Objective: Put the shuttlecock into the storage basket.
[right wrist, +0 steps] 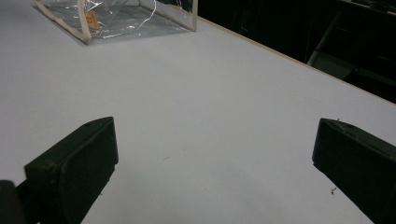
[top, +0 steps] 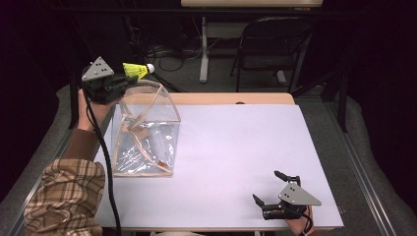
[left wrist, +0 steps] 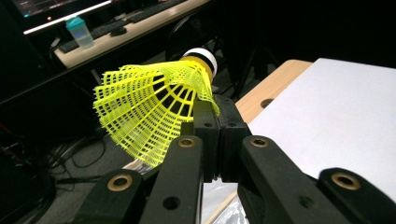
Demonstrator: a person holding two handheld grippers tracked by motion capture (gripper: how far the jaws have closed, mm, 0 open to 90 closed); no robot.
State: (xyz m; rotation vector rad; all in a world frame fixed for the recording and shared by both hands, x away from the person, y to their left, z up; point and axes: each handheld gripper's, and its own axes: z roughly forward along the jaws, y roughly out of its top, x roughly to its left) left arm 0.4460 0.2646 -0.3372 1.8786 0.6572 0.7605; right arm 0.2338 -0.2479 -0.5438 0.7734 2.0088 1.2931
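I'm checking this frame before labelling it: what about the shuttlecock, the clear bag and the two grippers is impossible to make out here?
- Shuttlecock: how much of its skirt edge the left gripper pinches; the shut jaws cover it in the left gripper view.
- Clear bag: whether anything lies inside; glare and creases in the high view, the top edge cuts it off in the right gripper view.
- Right gripper: the holding hand, cut off by the bottom edge.

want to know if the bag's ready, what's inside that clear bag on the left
Through the clear bag show its own tan straps, an orange tag and glare. The crinkled plastic hides whether anything small lies at the bottom. The yellow shuttlecock is above it, held in the left gripper.
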